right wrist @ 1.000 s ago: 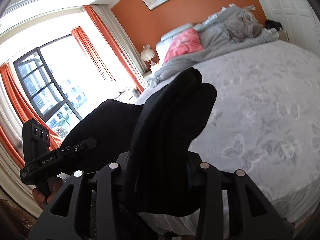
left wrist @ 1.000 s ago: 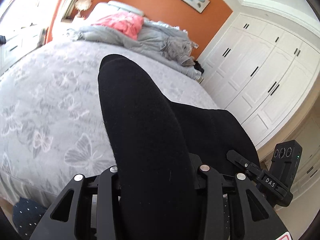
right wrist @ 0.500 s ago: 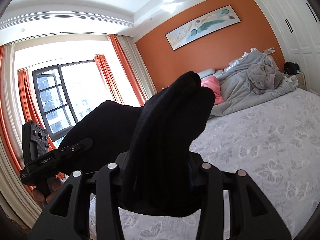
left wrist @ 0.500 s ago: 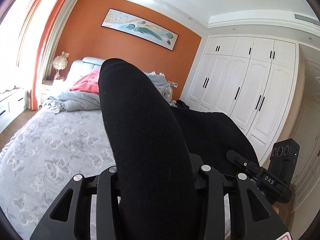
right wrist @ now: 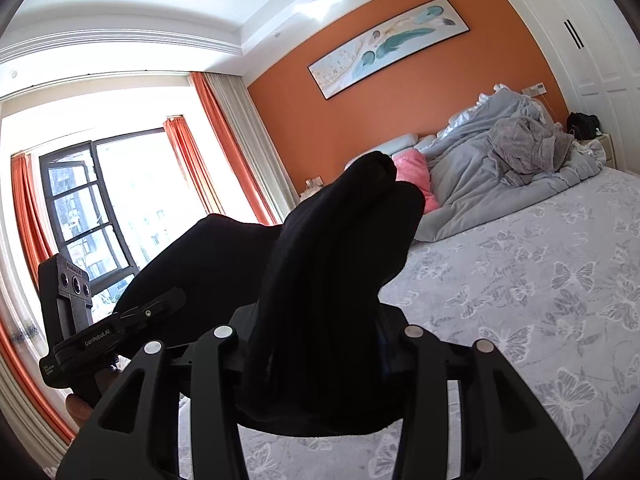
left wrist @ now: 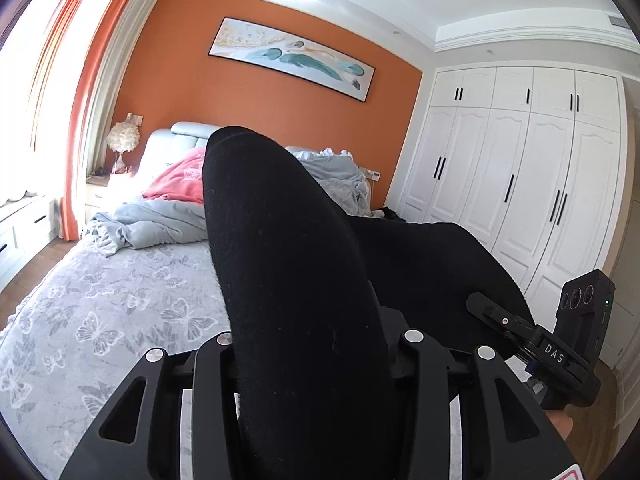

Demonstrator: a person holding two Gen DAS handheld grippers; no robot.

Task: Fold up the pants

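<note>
Pants (left wrist: pixel 296 280) clamped in both tongs (window (right wrist: pixel 100 208) only right view).

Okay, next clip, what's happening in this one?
A person is holding black pants up in the air above a bed with a grey butterfly-print cover, one handheld gripper on each side. The left gripper and the right gripper are each clamped on a bunch of the fabric. The pants are not lying flat on the bed, and no fold shows.
</note>
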